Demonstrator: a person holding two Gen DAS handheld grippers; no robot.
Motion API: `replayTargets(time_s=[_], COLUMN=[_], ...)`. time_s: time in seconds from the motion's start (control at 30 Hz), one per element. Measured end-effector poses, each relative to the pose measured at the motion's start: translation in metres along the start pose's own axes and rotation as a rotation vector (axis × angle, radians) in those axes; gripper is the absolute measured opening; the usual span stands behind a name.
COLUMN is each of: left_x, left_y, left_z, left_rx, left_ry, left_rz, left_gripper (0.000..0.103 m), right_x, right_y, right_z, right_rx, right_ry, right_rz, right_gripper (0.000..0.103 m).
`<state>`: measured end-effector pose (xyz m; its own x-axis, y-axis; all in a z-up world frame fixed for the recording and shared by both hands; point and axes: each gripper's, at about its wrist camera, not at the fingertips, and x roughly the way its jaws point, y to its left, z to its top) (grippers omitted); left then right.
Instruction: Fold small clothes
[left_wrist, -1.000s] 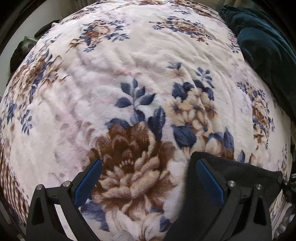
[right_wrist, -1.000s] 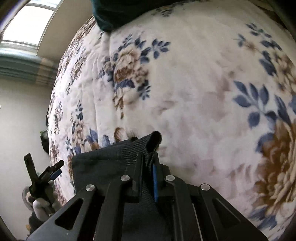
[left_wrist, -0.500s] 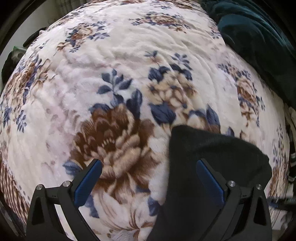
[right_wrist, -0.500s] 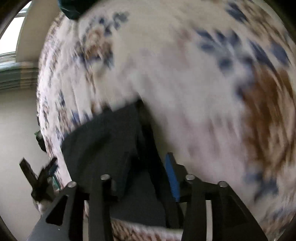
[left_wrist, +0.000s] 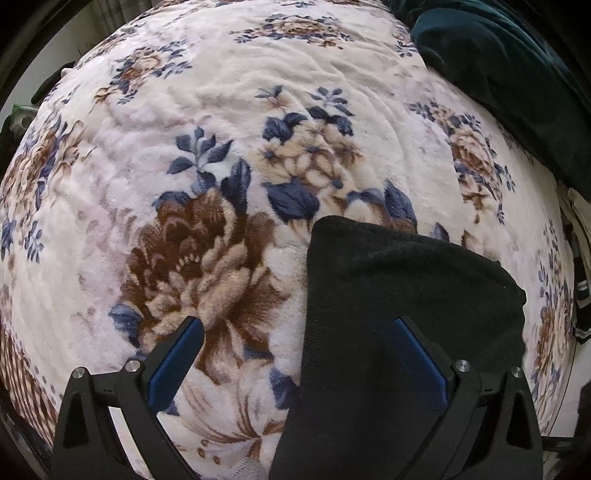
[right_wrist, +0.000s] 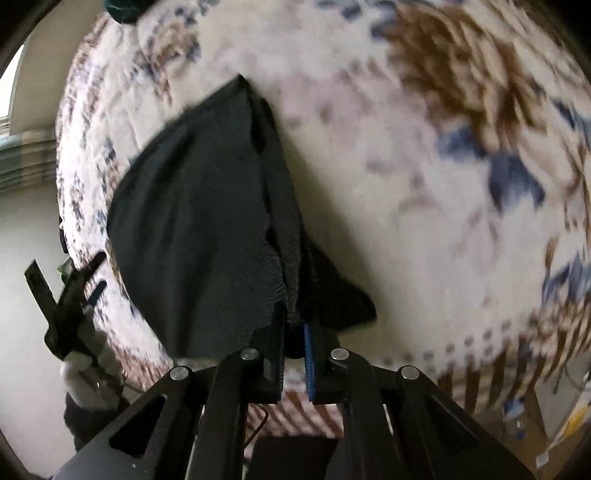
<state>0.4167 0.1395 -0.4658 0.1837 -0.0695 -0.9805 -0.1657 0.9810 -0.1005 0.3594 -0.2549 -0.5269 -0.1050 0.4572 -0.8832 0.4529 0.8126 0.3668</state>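
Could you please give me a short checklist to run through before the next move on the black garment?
1. Right gripper has the black garment: ok. Its jaws, which have just been closing, are pinched on a bunched edge.
2. Left gripper free to take a second edge: ok. Jaws wide open, nothing between the pads.
3. Garment within the left gripper's reach: ok. It lies under the right-hand finger in the left wrist view.
4. Garment flat on the floral blanket: not ok. One side is lifted and creased.
5. Which edge is gripped: cannot tell, the right wrist view is blurred.
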Motion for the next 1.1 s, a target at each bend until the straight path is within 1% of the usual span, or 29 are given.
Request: replayTargets(time_s=[0.03,0.07,0.1,0.13,0.17,0.2,0.23,0.3,0.33,0.4,0.43,0.47,0.5,0.53,0.57,0.6,0.63,0.67,0.7,0.77,0.83,0.87,0.93,1.03,1.1], left_x=[0.000,0.000,0.000,-0.001,-0.001,0.000,0.001,0.004,0.005,0.005,0.005,0.005,0.004,0.004,0.003,0.003,0.004,0.005,0.005,0.005,0.004,0.004,0.003,0.003,0.001], left_y=[0.000,0.000,-0.001,-0.001,-0.001,-0.001,0.000,0.000,0.000,0.001,0.001,0.001,0.002,0.002,0.002,0.003,0.003,0.004,0.004,0.006,0.007,0.008,0.010,0.013,0.013], left_z=[0.000,0.000,0.001,0.002,0.003,0.004,0.005,0.007,0.008,0.010,0.011,0.011,0.012,0.012,0.012,0.012,0.012,0.011,0.011,0.010,0.010,0.010,0.010,0.012,0.014], left_rx=[-0.001,-0.001,0.000,0.003,0.004,0.003,0.002,-0.002,-0.004,-0.011,-0.013,-0.016,-0.020,-0.021,-0.021,-0.021,-0.021,-0.023,-0.025,-0.029,-0.031,-0.033,-0.035,-0.046,-0.049], left_ry=[0.002,0.001,-0.003,-0.006,-0.008,-0.010,-0.010,-0.007,-0.006,-0.004,-0.004,-0.005,-0.006,-0.009,-0.011,-0.013,-0.013,-0.010,-0.008,-0.008,-0.010,-0.013,-0.015,-0.018,-0.023], left_rz=[-0.003,-0.003,-0.003,-0.003,-0.003,-0.003,-0.003,-0.004,-0.006,-0.014,-0.015,-0.015,-0.016,-0.016,-0.014,-0.012,-0.011,-0.011,-0.011,-0.010,-0.004,-0.001,0.003,0.007,0.003], left_gripper=[0.103,0.103,0.103,0.103,0.103,0.103,0.103,0.103,0.103,0.103,0.103,0.103,0.103,0.103,0.103,0.103,0.103,0.103,0.103,0.103,0.103,0.103,0.103,0.103,0.103], right_x=[0.008,0.012,0.012,0.006,0.000,-0.009,-0.013,-0.015,-0.011,0.008,0.018,0.029,0.041,0.050,0.052,0.048,0.045,0.044,0.041,0.030,0.017,0.008,-0.004,-0.015,-0.013], right_y=[-0.002,-0.004,-0.005,-0.003,0.000,0.007,0.011,0.024,0.030,0.042,0.045,0.045,0.044,0.046,0.047,0.048,0.049,0.049,0.049,0.049,0.051,0.057,0.067,0.079,0.087], right_z=[0.005,0.009,0.015,0.021,0.028,0.040,0.048,0.080,0.093,0.122,0.131,0.138,0.145,0.148,0.148,0.145,0.140,0.137,0.134,0.127,0.118,0.112,0.109,0.114,0.125], right_rx=[-0.020,-0.028,-0.039,-0.057,-0.076,-0.106,-0.120,-0.170,-0.193,-0.237,-0.252,-0.265,-0.267,-0.272,-0.286,-0.294,-0.302,-0.301,-0.288,-0.271,-0.269,-0.282,-0.315,-0.330,-0.339], right_ry=[0.028,0.047,0.043,0.007,-0.033,-0.085,-0.108,-0.162,-0.166,-0.137,-0.106,-0.058,-0.023,-0.007,-0.017,-0.052,-0.076,-0.081,-0.089,-0.134,-0.186,-0.221,-0.260,-0.289,-0.304], right_rz=[-0.029,-0.063,-0.087,-0.081,-0.059,0.000,0.033,0.120,0.135,0.140,0.156,0.163,0.135,0.112,0.111,0.128,0.159,0.181,0.190,0.214,0.220,0.219,0.204,0.192,0.161], right_gripper=[0.017,0.020,0.023,0.028,0.034,0.045,0.055,0.062,0.062,0.062,0.062,0.062,0.062,0.062,0.062,0.060,0.033,0.016,0.012,0.011,0.010,0.010,0.010,0.009,0.009])
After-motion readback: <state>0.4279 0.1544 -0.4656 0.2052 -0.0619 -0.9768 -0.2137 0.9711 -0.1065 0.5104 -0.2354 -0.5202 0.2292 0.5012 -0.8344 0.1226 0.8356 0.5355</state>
